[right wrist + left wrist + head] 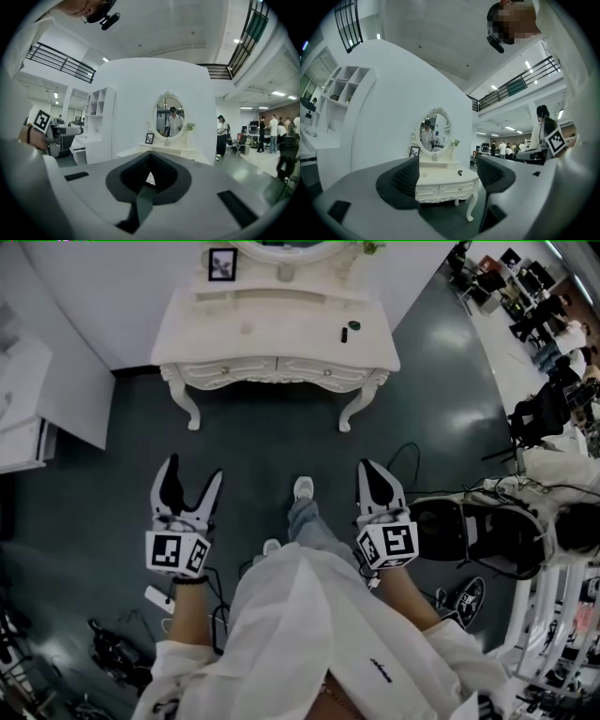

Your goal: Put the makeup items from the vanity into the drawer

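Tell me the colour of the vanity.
The vanity is white all over; the head view shows it best.

No words or numbers could be read. The left cube (178, 552) and right cube (389, 545) bore only black-and-white square patterns; a dark mark on the white sleeve (380, 664) was too small.

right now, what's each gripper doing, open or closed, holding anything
Left gripper: open, nothing between the jaws.
Right gripper: closed, holding nothing.
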Tool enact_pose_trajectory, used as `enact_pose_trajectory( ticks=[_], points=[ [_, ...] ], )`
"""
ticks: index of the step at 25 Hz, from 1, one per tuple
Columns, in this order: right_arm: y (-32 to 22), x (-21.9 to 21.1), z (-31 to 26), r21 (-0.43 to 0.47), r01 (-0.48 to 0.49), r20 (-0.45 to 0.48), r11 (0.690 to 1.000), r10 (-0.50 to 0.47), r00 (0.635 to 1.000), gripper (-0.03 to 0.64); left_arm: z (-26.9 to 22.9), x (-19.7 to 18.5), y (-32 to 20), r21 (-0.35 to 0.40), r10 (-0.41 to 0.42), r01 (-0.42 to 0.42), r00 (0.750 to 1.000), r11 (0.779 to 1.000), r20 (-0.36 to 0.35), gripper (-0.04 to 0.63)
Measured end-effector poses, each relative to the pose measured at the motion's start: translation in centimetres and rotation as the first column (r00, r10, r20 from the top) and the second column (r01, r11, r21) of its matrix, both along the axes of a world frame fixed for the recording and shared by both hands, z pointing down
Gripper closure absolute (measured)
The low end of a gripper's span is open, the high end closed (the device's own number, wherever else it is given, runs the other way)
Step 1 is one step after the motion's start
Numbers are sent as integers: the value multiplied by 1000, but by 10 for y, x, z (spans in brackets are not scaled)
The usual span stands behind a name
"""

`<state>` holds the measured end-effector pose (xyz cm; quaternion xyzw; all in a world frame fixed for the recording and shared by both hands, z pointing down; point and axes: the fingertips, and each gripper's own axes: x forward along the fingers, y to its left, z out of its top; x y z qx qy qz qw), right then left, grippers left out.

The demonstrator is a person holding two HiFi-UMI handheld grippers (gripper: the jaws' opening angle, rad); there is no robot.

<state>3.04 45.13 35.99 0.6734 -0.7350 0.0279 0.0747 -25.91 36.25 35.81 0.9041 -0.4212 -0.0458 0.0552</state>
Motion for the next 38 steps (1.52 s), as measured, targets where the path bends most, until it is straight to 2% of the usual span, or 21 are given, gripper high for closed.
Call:
enact_pose_trajectory(
  ticks=[8,16,21,27,34,38],
  points=[
    [-40,12,-3,31,39,29,999,-40,999,598,-11,18,-26,17,-13,13,999,1000,34,229],
    [-115,51,2,43,80,70,996,-82,994,598,-13,73,-90,7,-5,4,997,1000,77,229],
    [-169,78,0,41,127,69,991,-129,989,598,-27,118,-142,31,-1,-1,997,1000,77,229],
    [-231,120,2,45,160,91,986,-163,982,598,-24,165,-197,21,-21,19,997,1000,79,229],
    [-282,159,5,23,177,83,984,-178,981,598,-23,194,-239,6,-63,63,996,998,66,229],
    [-304,162,11,5,191,92,982,-191,977,598,-18,196,-259,-16,-80,82,995,997,65,230]
  ],
)
